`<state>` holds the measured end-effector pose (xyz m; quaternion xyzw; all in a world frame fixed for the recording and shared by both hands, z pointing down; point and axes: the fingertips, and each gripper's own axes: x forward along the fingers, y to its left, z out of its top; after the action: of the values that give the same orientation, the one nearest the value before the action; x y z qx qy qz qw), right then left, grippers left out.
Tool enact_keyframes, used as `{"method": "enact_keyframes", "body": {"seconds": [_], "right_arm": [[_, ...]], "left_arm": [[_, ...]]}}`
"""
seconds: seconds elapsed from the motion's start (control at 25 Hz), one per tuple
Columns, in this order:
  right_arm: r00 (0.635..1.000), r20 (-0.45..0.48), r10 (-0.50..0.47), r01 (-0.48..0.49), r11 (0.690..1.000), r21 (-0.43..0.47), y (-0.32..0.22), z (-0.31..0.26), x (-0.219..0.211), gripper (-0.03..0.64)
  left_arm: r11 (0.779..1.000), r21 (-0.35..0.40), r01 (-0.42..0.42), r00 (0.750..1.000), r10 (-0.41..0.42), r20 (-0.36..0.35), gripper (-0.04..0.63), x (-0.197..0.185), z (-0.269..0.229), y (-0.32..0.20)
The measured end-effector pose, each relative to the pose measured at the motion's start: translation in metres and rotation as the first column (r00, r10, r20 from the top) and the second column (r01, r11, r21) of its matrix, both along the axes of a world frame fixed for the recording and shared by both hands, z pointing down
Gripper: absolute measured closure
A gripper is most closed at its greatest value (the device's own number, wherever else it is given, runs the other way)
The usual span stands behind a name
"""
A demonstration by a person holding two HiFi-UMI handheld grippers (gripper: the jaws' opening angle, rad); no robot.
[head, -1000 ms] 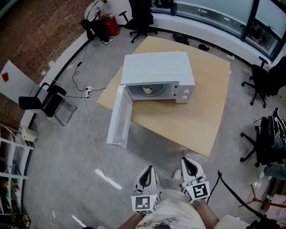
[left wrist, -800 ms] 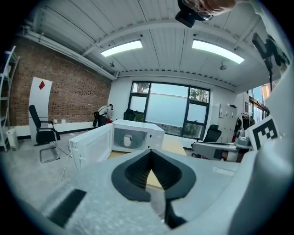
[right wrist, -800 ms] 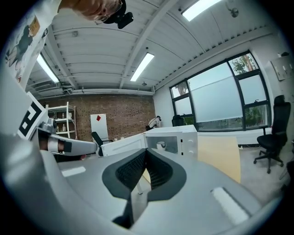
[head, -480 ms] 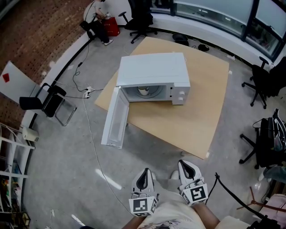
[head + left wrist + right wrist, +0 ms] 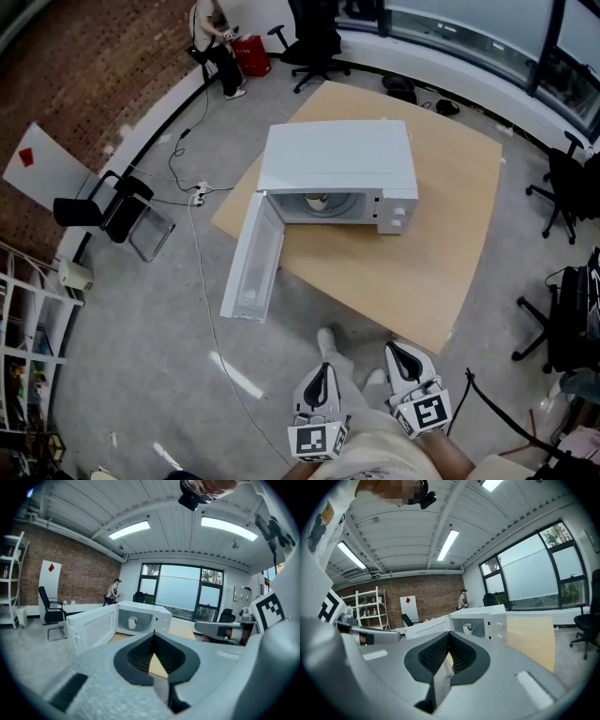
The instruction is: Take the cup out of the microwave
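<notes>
The left hand-held gripper (image 5: 321, 373) and the right hand-held gripper (image 5: 401, 354) both have their jaws pressed together, empty, well apart from the open white box-shaped microwave (image 5: 337, 157) on the pale wooden tabletop (image 5: 441, 248). The small white cup (image 5: 314, 200) sits inside the microwave.

A pale wooden surface (image 5: 441, 234) stands on the grey floor (image 5: 141, 337). A black chair (image 5: 112, 211) sits near a white board with a red diamond (image 5: 37, 169) by the brick wall (image 5: 84, 66), and far off a person (image 5: 214, 42) stands beside a red box (image 5: 253, 54)
</notes>
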<state>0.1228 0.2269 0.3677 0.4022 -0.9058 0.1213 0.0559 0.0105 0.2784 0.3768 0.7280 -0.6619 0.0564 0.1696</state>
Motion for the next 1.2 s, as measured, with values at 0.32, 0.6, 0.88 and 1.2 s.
{"method": "enact_keyframes", "body": {"seconds": [0.32, 0.6, 0.88, 1.2], "right_arm": [[0.998, -0.03, 0.062, -0.061, 0.998, 0.017, -0.086, 0.007, -0.032, 0.612], [0.993, -0.034, 0.112, -0.112, 0.993, 0.024, -0.155, 0.01, -0.077, 0.612], [0.984, -0.047, 0.169, -0.169, 0.985, 0.019, -0.202, 0.021, -0.099, 0.612], [0.99, -0.013, 0.14, -0.14, 0.99, -0.011, -0.233, 0.02, -0.103, 0.612]], "left_arm": [[1.0, 0.01, -0.024, 0.999, 0.024, -0.02, 0.595, -0.049, 0.002, -0.09], [0.992, 0.009, -0.122, 0.992, 0.122, -0.009, 0.595, -0.089, 0.003, -0.175], [0.984, -0.002, -0.18, 0.983, 0.18, -0.024, 0.595, -0.104, 0.01, -0.221], [0.989, -0.023, -0.143, 0.99, 0.142, -0.023, 0.595, -0.105, 0.022, -0.253]]}}
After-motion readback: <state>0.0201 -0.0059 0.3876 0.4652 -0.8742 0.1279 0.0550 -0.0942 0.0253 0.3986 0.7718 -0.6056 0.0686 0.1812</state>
